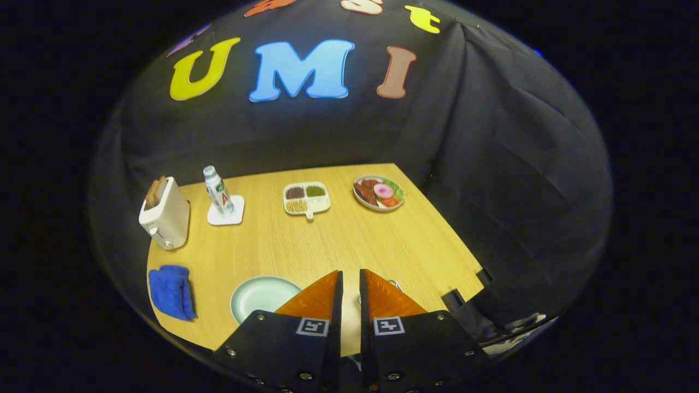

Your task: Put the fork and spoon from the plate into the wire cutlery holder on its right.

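Here the hand-held gripper (350,278) hovers over the near edge of the desk (349,240), its fingers nearly together with only a narrow gap and nothing visibly between them. The pale green plate (256,297) lies bare just left of the fingers; a bit of metal wire (394,284), likely the cutlery holder, peeks out right of them.
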Available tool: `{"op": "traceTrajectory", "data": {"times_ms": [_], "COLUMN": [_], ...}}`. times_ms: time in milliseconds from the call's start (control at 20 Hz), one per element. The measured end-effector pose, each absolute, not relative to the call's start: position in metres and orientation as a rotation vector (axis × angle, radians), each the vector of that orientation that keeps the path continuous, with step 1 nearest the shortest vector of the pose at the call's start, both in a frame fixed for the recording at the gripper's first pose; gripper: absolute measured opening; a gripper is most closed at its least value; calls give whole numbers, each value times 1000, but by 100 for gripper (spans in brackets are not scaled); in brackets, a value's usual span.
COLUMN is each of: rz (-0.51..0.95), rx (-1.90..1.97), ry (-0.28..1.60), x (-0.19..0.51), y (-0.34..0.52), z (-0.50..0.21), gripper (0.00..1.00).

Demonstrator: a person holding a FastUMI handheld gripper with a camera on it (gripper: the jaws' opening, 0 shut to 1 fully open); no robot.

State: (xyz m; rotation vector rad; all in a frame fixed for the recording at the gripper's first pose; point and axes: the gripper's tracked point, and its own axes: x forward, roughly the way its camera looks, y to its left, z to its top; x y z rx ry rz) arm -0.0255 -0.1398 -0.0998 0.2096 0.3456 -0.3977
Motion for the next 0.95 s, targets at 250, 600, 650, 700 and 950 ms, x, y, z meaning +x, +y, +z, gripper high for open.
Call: {"op": "traceTrajectory", "data": {"times_ms": [250, 600, 650, 700, 950], "rz": [-370, -265, -254, -245, -241], "rx": [153, 154, 147, 133, 87], "ry": [64, -242, -275, -303, -350], "x": [-26, -47, -52, -56, -64], "y": [-144, -130, -128, -125, -119], "z": [-25, 38, 45, 52, 68], "gripper": [24, 30, 29, 30, 30]}}
